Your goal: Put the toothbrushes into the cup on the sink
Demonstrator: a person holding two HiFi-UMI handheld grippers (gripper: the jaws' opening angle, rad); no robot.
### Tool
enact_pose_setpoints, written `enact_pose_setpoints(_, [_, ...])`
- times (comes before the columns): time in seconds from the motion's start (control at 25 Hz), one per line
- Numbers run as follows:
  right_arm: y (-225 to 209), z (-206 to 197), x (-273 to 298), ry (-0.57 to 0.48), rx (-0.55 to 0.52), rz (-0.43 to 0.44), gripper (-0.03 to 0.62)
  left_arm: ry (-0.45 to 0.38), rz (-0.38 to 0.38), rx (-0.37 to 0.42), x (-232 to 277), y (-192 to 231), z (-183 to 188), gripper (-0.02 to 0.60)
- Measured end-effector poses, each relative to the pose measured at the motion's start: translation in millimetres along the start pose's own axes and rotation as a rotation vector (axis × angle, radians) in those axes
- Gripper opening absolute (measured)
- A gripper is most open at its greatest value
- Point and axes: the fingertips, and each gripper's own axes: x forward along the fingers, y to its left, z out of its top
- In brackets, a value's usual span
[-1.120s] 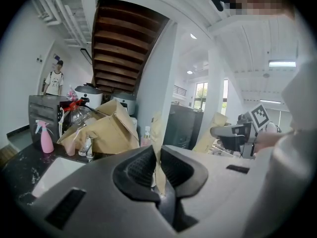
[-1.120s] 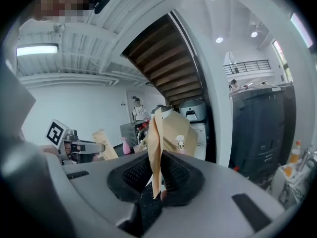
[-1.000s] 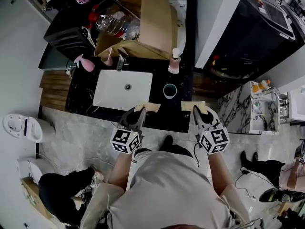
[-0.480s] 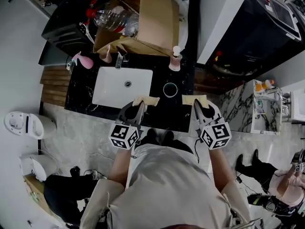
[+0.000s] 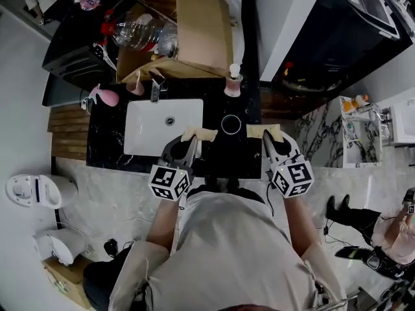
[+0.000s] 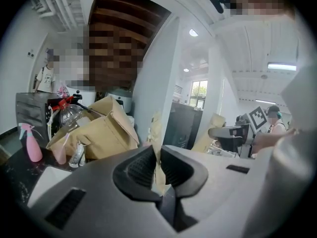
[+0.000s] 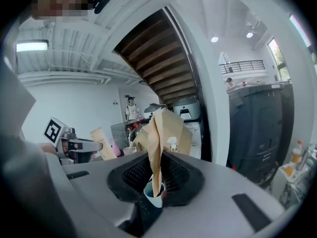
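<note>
On the black counter stands a round cup [image 5: 231, 124], right of the white sink [image 5: 149, 135]. My left gripper [image 5: 188, 146] is shut on a tan paper-wrapped toothbrush [image 5: 199, 134] that reaches over the sink's near right corner. My right gripper [image 5: 272, 142] is shut on a second tan wrapped toothbrush [image 5: 262, 131], just right of the cup. In the left gripper view the wrapper [image 6: 156, 133] stands upright between the left gripper's [image 6: 157, 163] ribbed pads. In the right gripper view the wrapper [image 7: 154, 148] rises from the right gripper [image 7: 155, 175], with the cup [image 7: 154, 196] seen below it.
A large cardboard box [image 5: 188, 37] with a plastic bottle [image 5: 139, 34] fills the back of the counter. A pump bottle [image 5: 233, 83], a faucet [image 5: 155, 89] and a pink spray bottle [image 5: 104, 97] stand behind the sink. A white toilet [image 5: 35, 191] is at left. A person [image 5: 389, 238] stands at right.
Both grippers have moved a little forward over the counter, so the wrapped toothbrushes lie nearer the cup. The jaws have stayed shut on them.
</note>
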Motion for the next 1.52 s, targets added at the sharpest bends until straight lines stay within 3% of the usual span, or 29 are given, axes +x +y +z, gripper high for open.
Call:
enact_pose_setpoints(0.48, [11.6,-14.8,50.9,0.041,-0.014,0.01,0.061,0.011,-0.013,-0.025,5.7,25.4,-4.7,0.035])
enact_pose_setpoints(0.92, [21.2,-69.9,94.9,0.138,-0.093,0.044,0.061,0.032,0.032,-0.049,-9.2,40.9,-19.6,0.035])
enact_pose_setpoints(1.52, [12.7,-132.2,127.0,0.277,-0.127,-0.001,0.064,0.034,0.066,-0.069,-21.7,46.8,-29.6,0.035])
